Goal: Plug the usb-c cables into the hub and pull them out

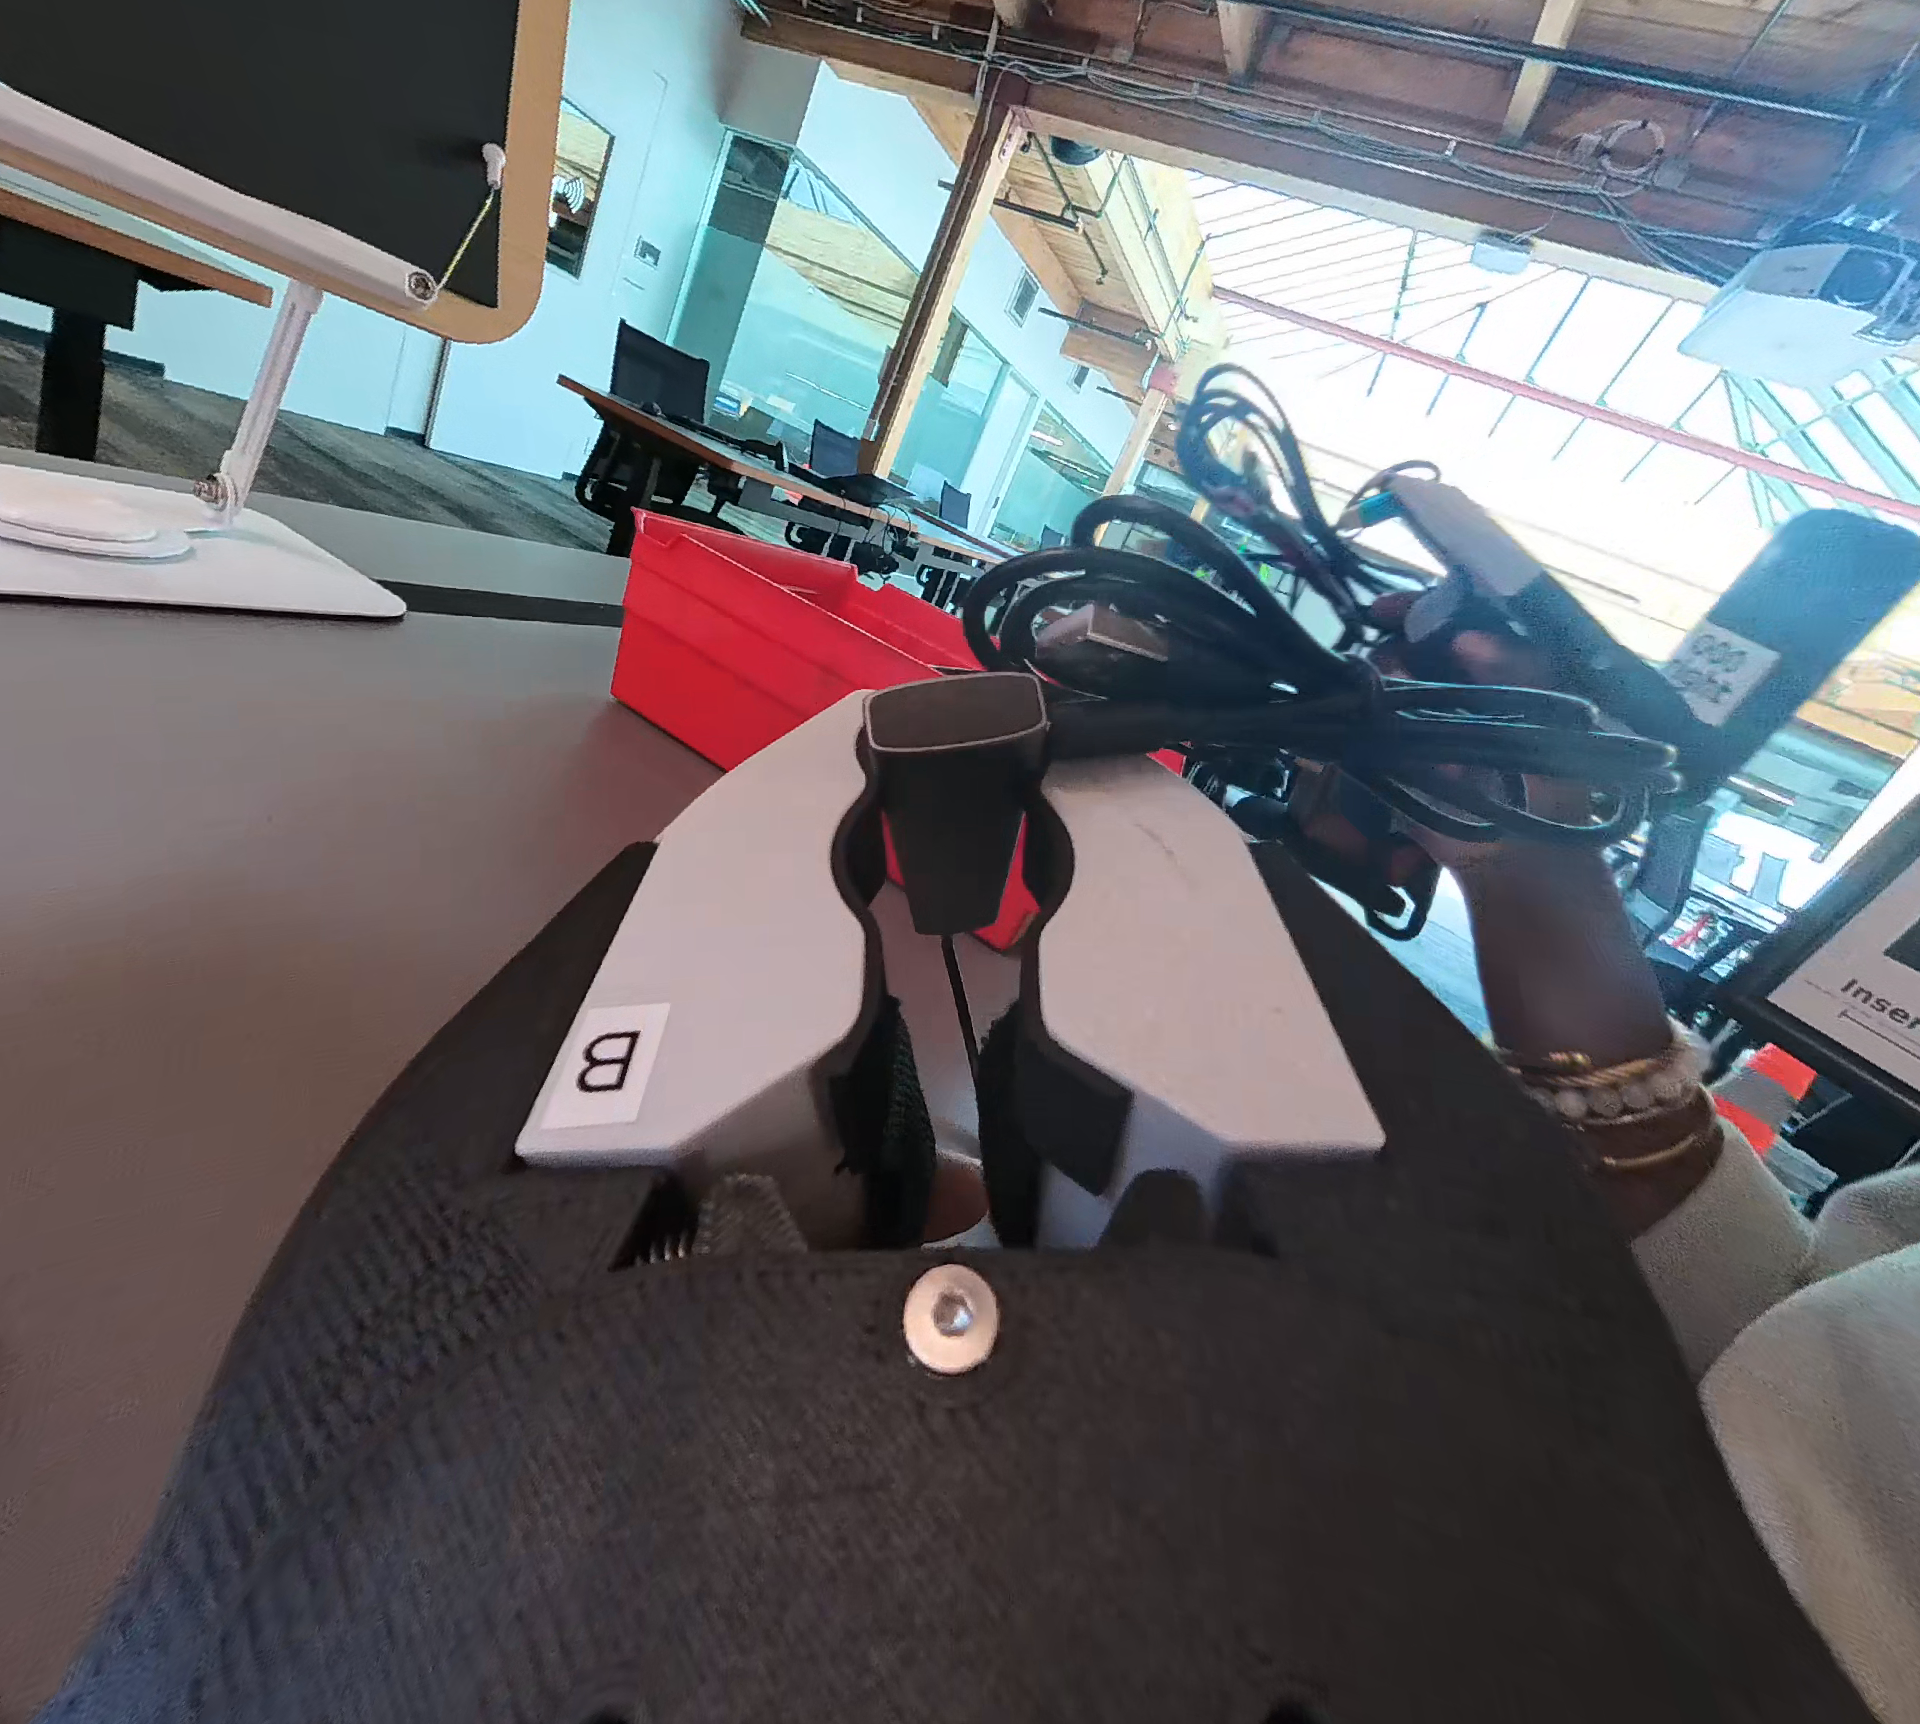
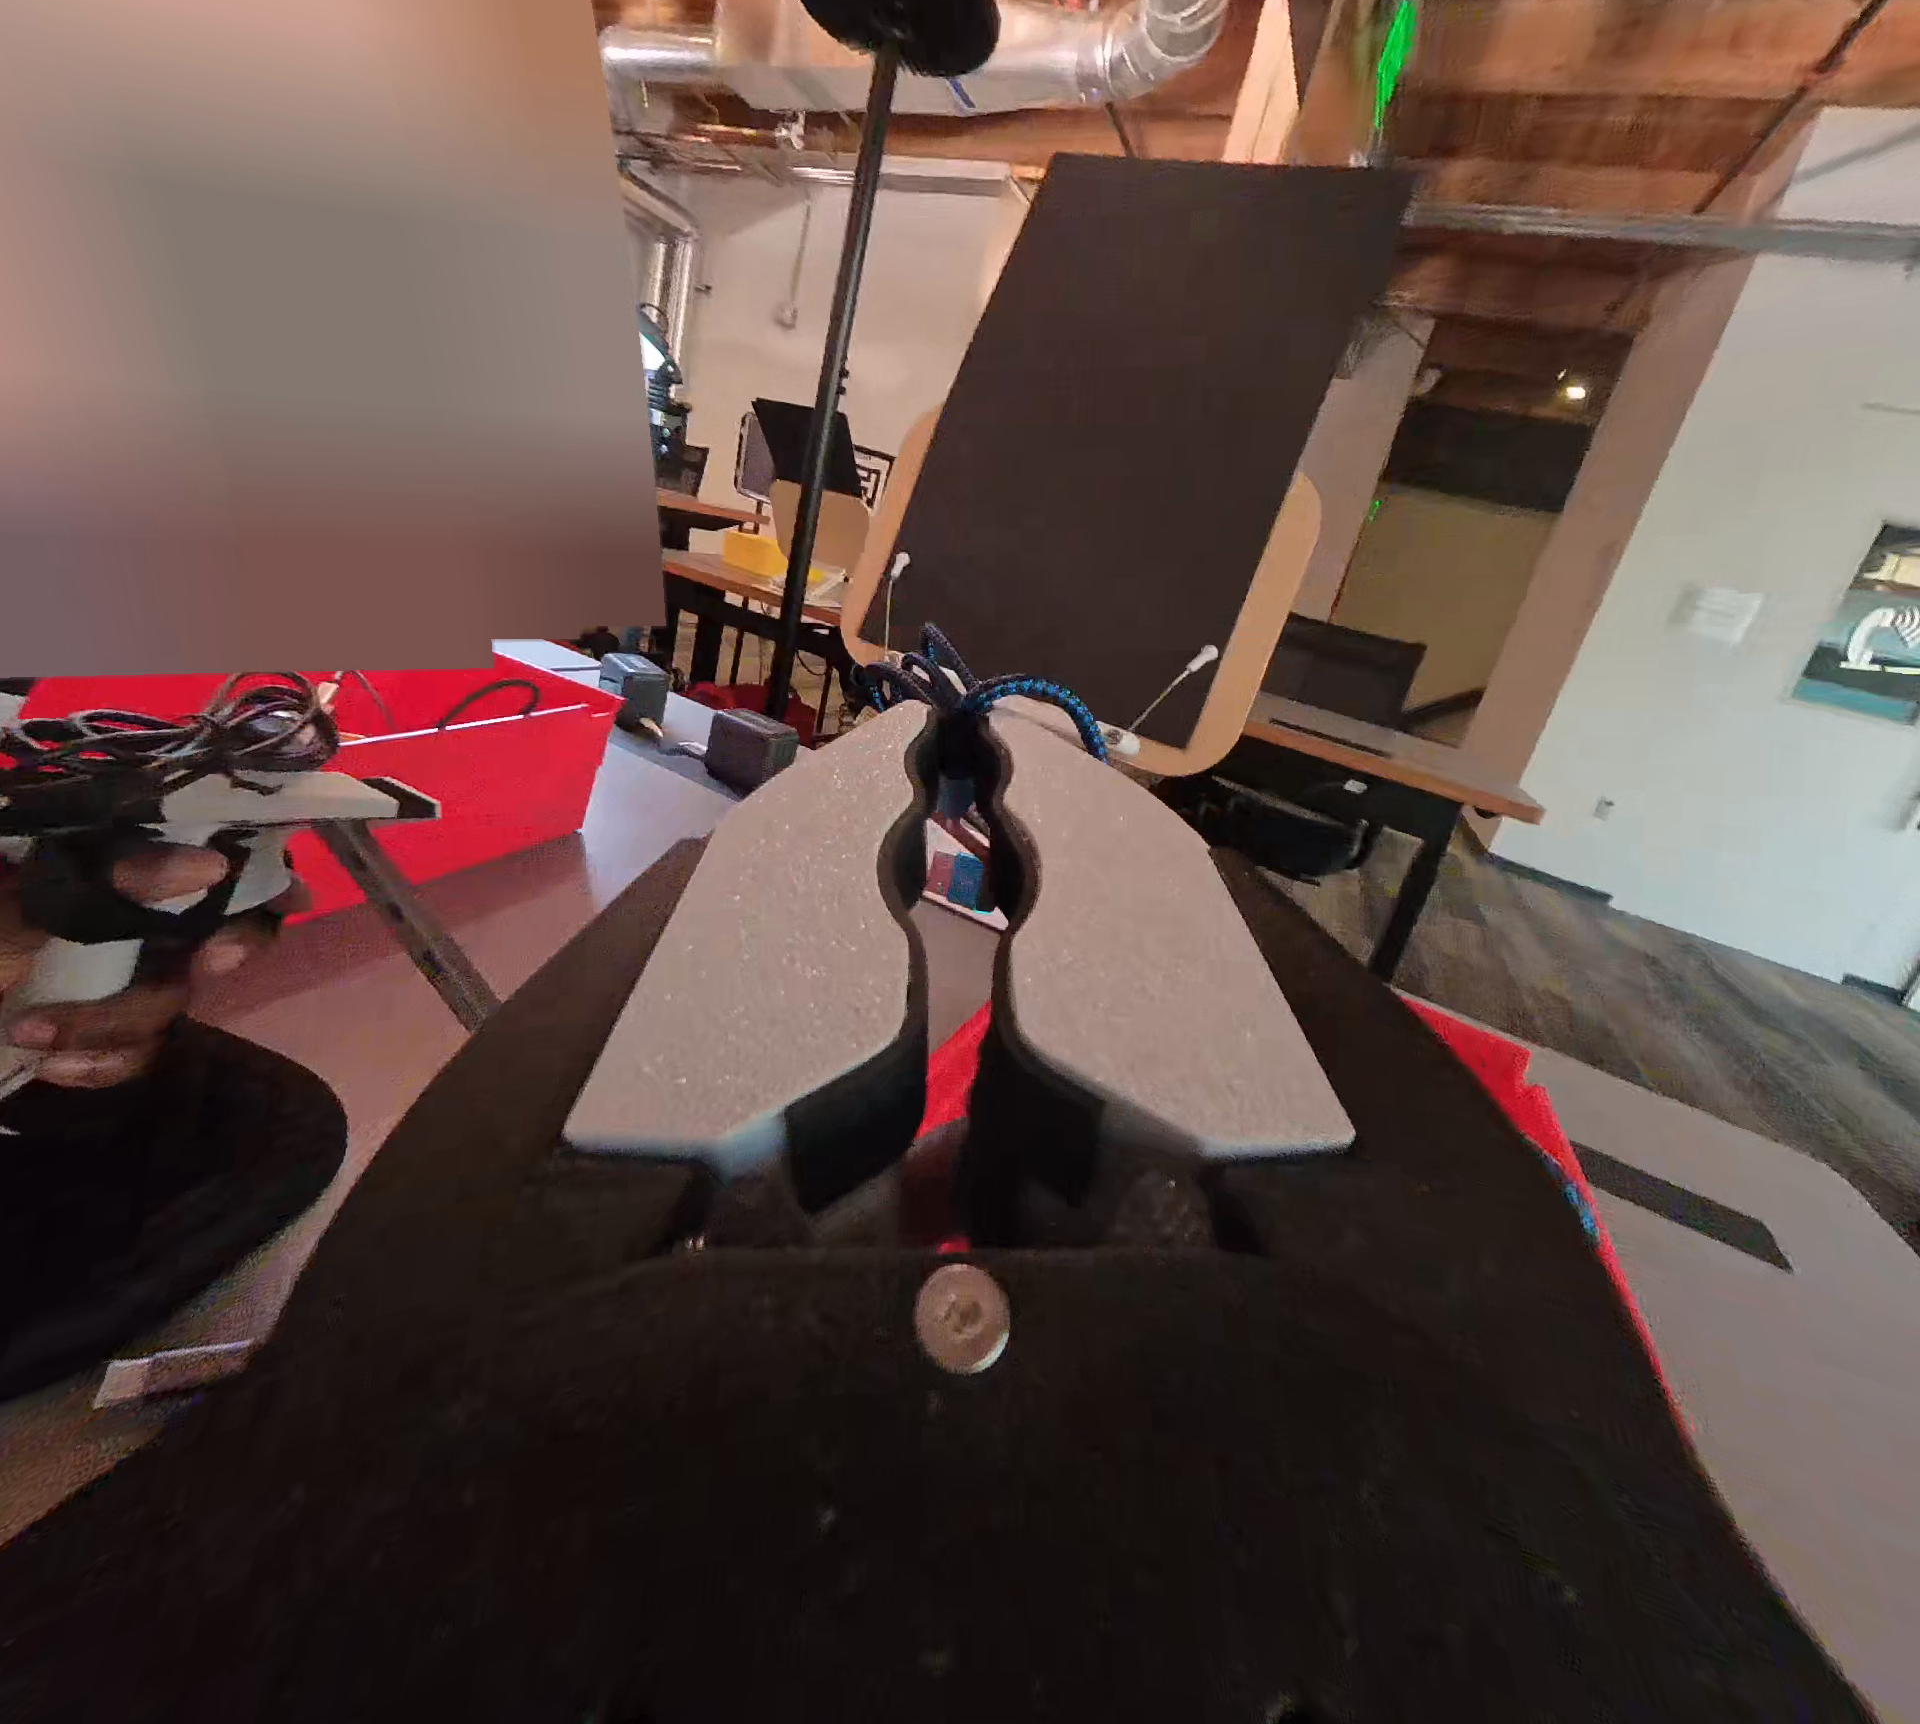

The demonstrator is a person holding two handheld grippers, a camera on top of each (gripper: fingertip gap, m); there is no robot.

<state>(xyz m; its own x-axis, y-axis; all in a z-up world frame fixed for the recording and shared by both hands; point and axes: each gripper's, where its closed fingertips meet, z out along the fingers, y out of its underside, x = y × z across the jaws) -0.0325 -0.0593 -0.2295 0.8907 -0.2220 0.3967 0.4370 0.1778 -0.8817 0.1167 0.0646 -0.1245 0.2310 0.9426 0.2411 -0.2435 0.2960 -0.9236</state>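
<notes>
Left claw (image 1: 951, 801) clenched on a black hub (image 1: 948, 770) trailing bundled black cables (image 1: 1299, 666); right claw (image 2: 961, 801) clenched on a blue braided cable (image 2: 971, 698). Dark bench (image 1: 260, 791), red bin (image 1: 748, 635).

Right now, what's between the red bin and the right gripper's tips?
Two grey adapter blocks on the table, shown in the right wrist view.
</notes>
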